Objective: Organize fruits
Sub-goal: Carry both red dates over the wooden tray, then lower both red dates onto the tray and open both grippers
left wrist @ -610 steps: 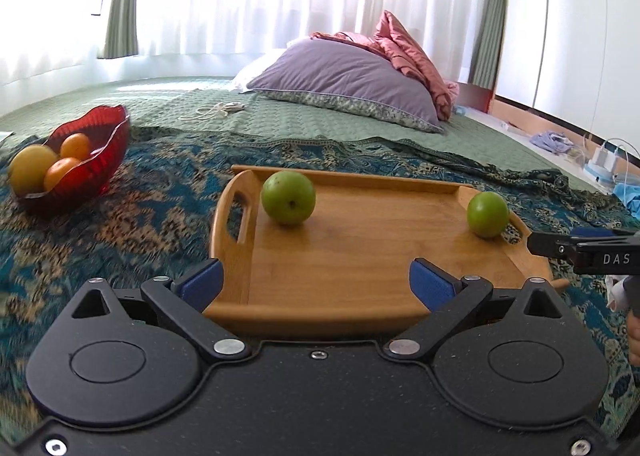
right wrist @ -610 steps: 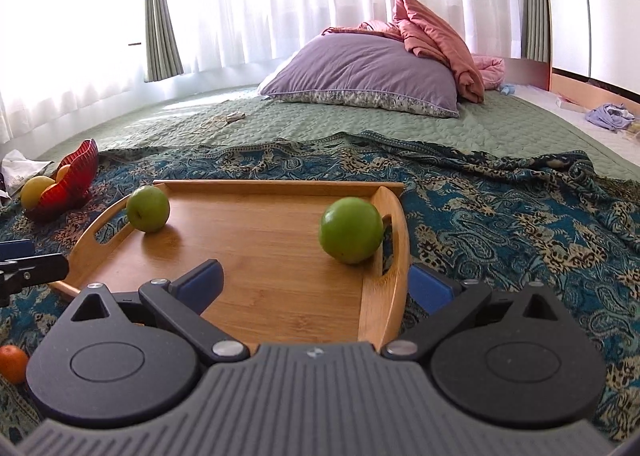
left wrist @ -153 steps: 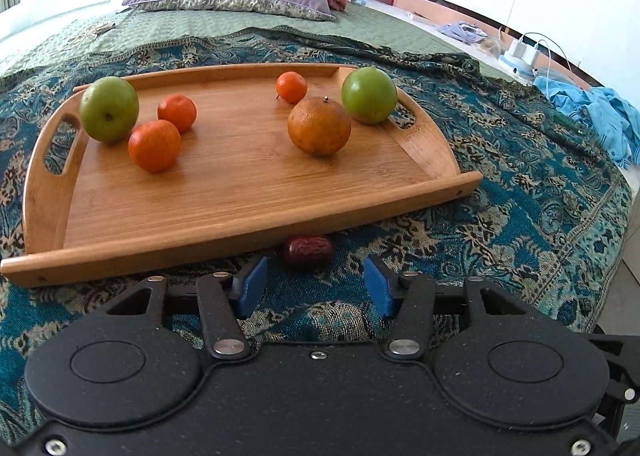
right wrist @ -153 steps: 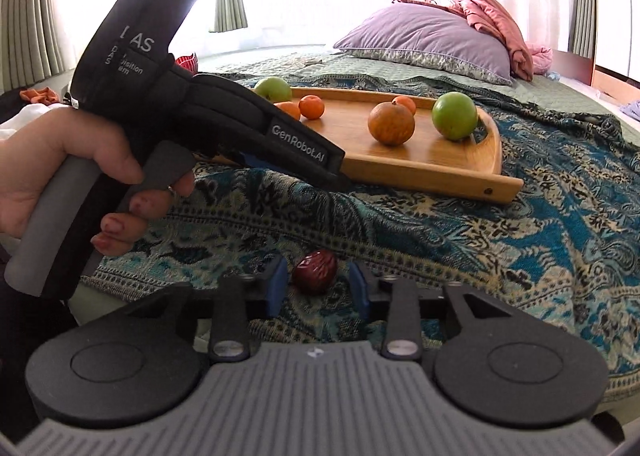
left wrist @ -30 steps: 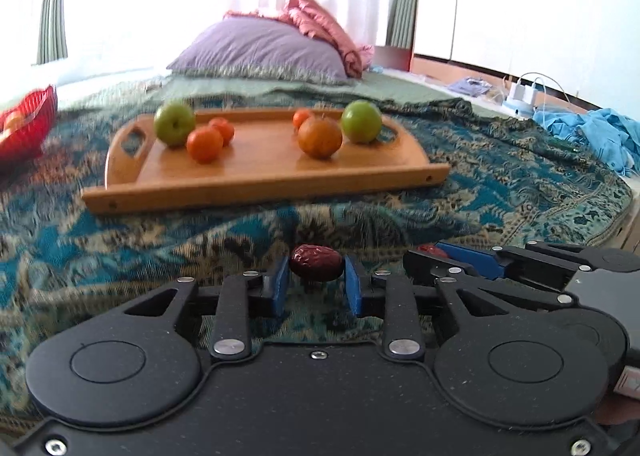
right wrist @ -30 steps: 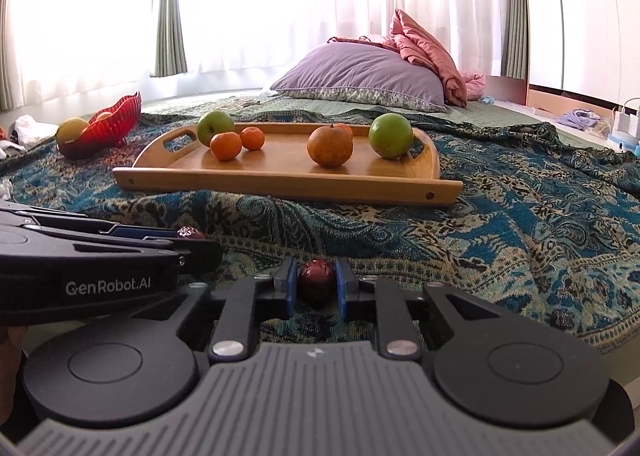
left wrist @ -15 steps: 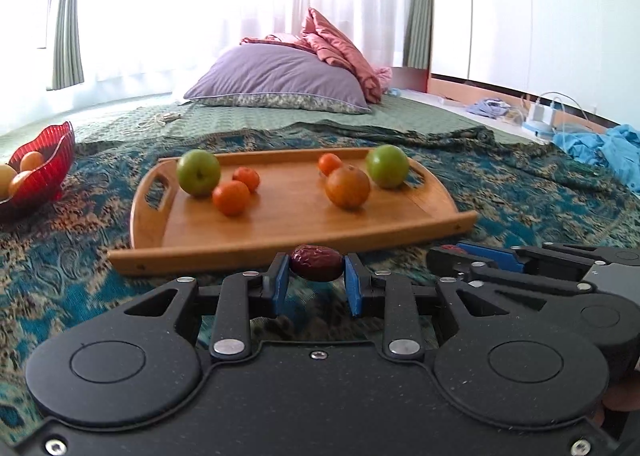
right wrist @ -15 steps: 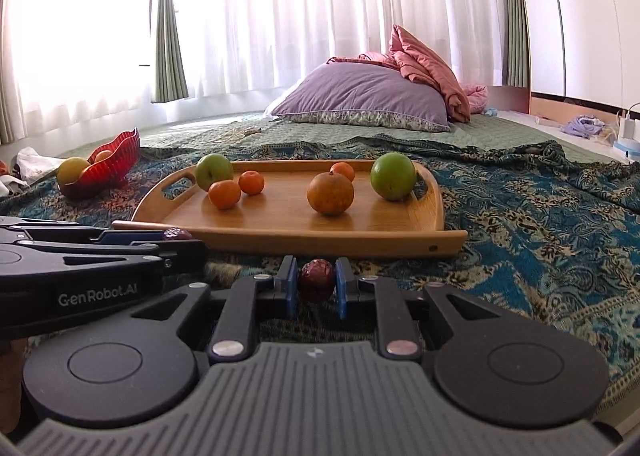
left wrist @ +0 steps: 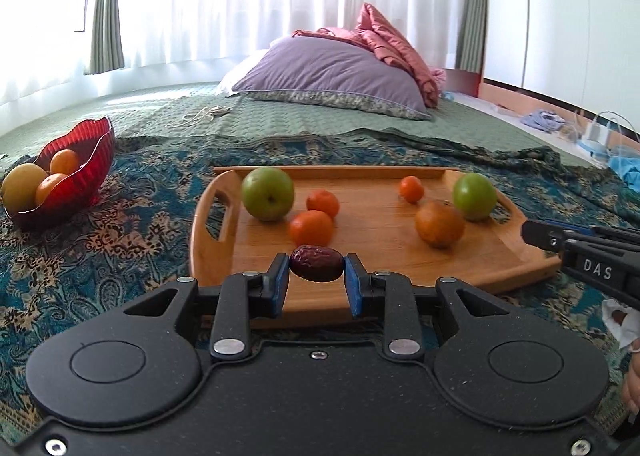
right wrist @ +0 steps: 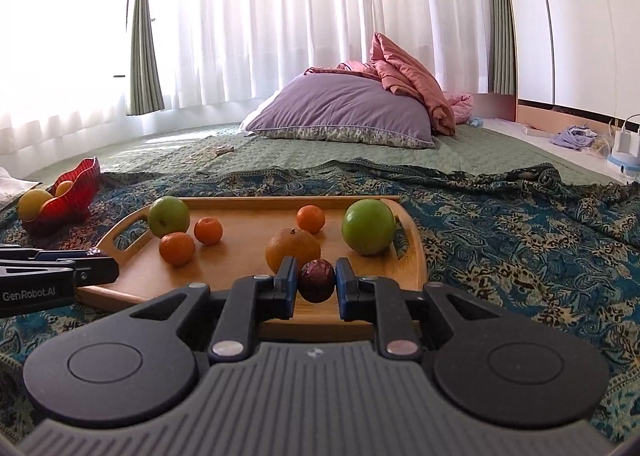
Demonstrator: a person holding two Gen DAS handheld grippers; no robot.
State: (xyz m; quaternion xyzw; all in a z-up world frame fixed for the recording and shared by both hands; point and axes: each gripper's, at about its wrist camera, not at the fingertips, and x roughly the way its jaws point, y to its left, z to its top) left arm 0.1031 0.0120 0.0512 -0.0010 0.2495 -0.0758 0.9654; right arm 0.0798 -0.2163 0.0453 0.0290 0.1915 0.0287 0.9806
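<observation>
- Low in the middle of the left wrist view, the left gripper (left wrist: 316, 272) pinched a wrinkly dark red date (left wrist: 317, 263).
- Low in the right wrist view, the right gripper (right wrist: 316, 280) pinched a round dark red fruit (right wrist: 316, 280).
- Behind both sat the flat wooden tray (left wrist: 372, 276) with green and orange fruits.

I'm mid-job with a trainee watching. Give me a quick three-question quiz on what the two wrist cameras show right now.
1. True or false: each claw, left claw and right claw, is shut on a dark red date.
2. How many green apples sit on the wooden tray?
3. Multiple choice: the red bowl sits where? A) on the tray B) on the patterned blanket, left of the tray C) on the purple pillow

Key
1. True: left date, right date.
2. Two: one by the left handle, one at the right end.
3. B
</observation>
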